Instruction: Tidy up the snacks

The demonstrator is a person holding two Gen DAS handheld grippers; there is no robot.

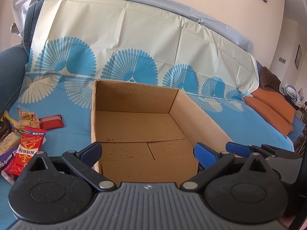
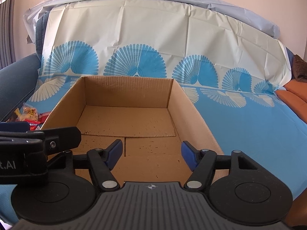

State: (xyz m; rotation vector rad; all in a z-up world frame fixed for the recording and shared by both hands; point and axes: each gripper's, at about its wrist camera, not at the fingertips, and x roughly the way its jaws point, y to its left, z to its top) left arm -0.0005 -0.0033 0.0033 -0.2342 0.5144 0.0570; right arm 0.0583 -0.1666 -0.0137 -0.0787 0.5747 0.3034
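An open, empty cardboard box [image 1: 193,105] stands on a sofa covered with a blue and cream sheet; it also shows in the right wrist view [image 2: 184,99]. My left gripper [image 1: 147,153] is open and empty at the box's near edge. My right gripper [image 2: 151,153] is open and empty over the box's near side, and it shows at the right of the left wrist view [image 1: 249,149]. A pile of snack packets lies left of the box: a red packet [image 1: 28,147], a clear bag of crackers [image 1: 28,117], a flat red pack [image 1: 51,122], a purple pack [image 1: 7,157].
The sheet [image 1: 115,38] runs up the sofa back. A blue armrest [image 1: 9,72] is at the left. Orange cushions [image 1: 272,109] and clothes lie at the far right. Bare sheet [image 2: 249,124] lies right of the box.
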